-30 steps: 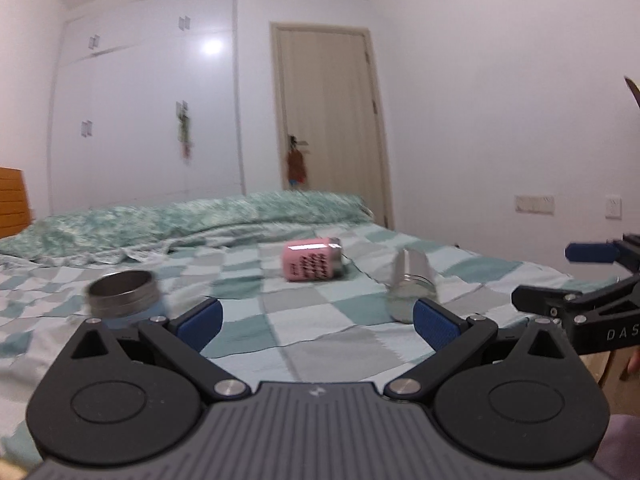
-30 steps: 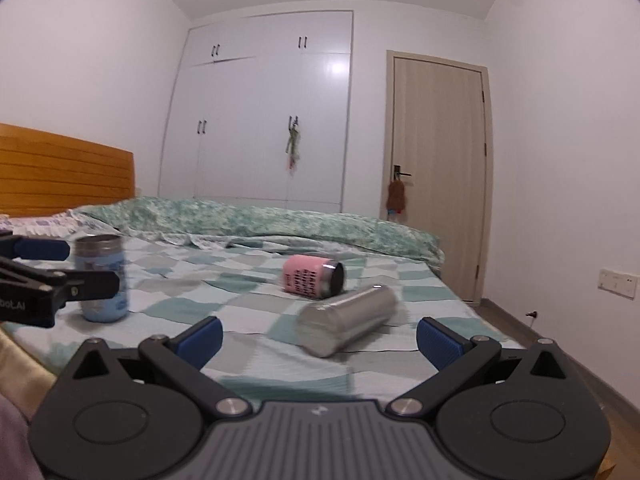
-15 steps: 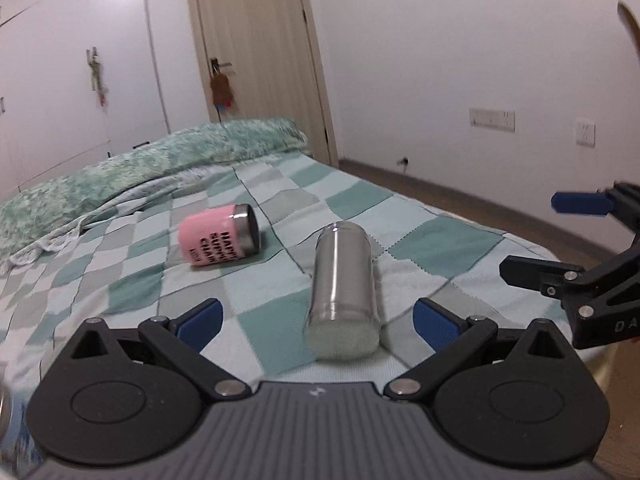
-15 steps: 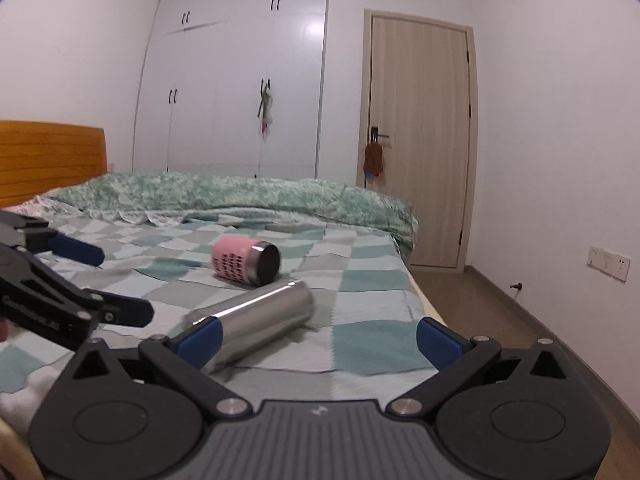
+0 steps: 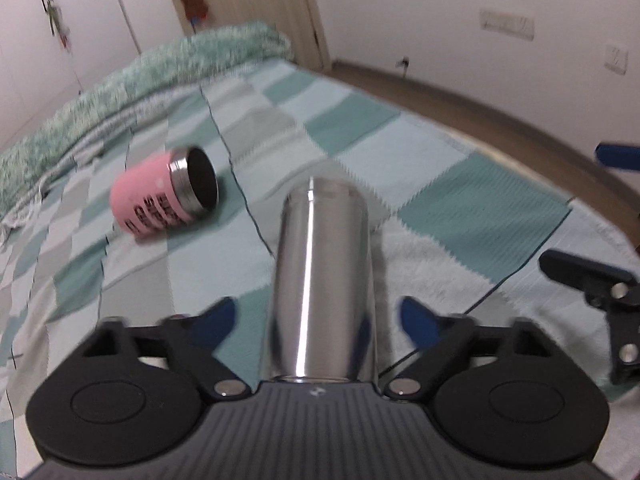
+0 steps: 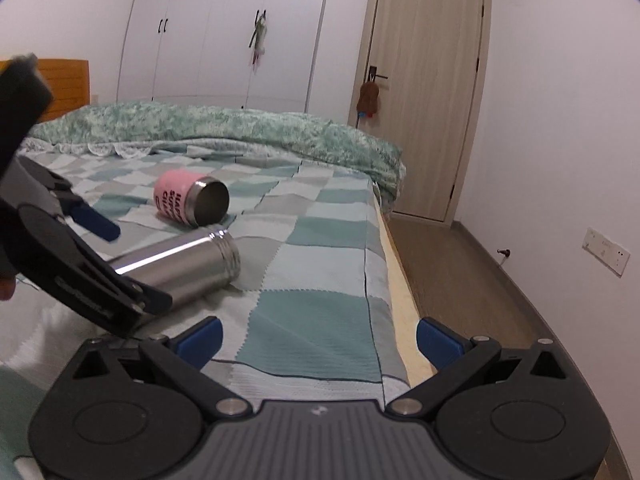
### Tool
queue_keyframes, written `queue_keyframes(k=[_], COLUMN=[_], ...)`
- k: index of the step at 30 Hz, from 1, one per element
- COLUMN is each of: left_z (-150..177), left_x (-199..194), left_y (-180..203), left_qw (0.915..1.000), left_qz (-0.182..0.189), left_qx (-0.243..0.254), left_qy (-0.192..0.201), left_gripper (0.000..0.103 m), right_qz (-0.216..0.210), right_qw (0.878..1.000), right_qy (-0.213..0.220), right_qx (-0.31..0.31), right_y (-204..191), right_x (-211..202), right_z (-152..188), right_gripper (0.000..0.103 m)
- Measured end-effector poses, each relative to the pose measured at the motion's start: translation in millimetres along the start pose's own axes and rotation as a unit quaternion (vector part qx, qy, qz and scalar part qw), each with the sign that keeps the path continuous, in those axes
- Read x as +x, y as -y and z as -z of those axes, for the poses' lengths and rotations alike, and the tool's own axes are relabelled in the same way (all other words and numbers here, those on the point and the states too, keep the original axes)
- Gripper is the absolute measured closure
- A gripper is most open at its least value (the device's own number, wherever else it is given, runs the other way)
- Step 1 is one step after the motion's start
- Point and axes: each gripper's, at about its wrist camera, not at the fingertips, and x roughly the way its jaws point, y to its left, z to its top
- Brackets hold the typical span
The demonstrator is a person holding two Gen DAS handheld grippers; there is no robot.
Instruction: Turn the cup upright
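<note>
Now | left claw [image 5: 316, 320] released, straddling lying steel cup [image 5: 322, 280] | right claw [image 6: 318, 338] released

The steel cup [image 5: 322, 276] lies on its side on the checked bedspread [image 5: 460, 216], its near end between the left gripper [image 5: 322, 320]'s spread blue pads [image 5: 418, 318] (neither pad visibly touching it). Left of the steel cup and well apart lies a pink cup [image 5: 160, 196], mouth towards it. The right gripper [image 5: 588, 216] shows right of the steel cup

A green-and-white checked bedspread [image 6: 320, 264] covered the bed; a rumpled green floral quilt [image 6: 224, 128] lay along its far edge. Beyond stood a pale wooden door [image 6: 428, 92].
</note>
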Motion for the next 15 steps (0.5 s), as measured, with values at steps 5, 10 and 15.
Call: queue_keyframes(k=[5, 10, 15], left_z=[2, 11, 27], left_x=[1, -27, -73], left_y=[-8, -13, -20], left_qw=[0.9992, 0.9988, 0.9982], left_qz=[0.017, 0.013, 0.011], left_qx=[-0.034, -0.047, -0.055], left_qy=[-0.012, 0.003, 0.020], left_gripper=[0.040, 0.040, 0.040], right_qz=[-0.012, -0.018, -0.025], right_qw=[1.000, 1.000, 1.000], right_qy=[-0.004, 0.003, 0.010], right_qx=[-0.003, 0.000, -0.007], right_y=[-1, -5, -21], right_x=[4, -10, -36], right_z=[1, -1, -6], right_gripper=[0.000, 0.000, 0.000])
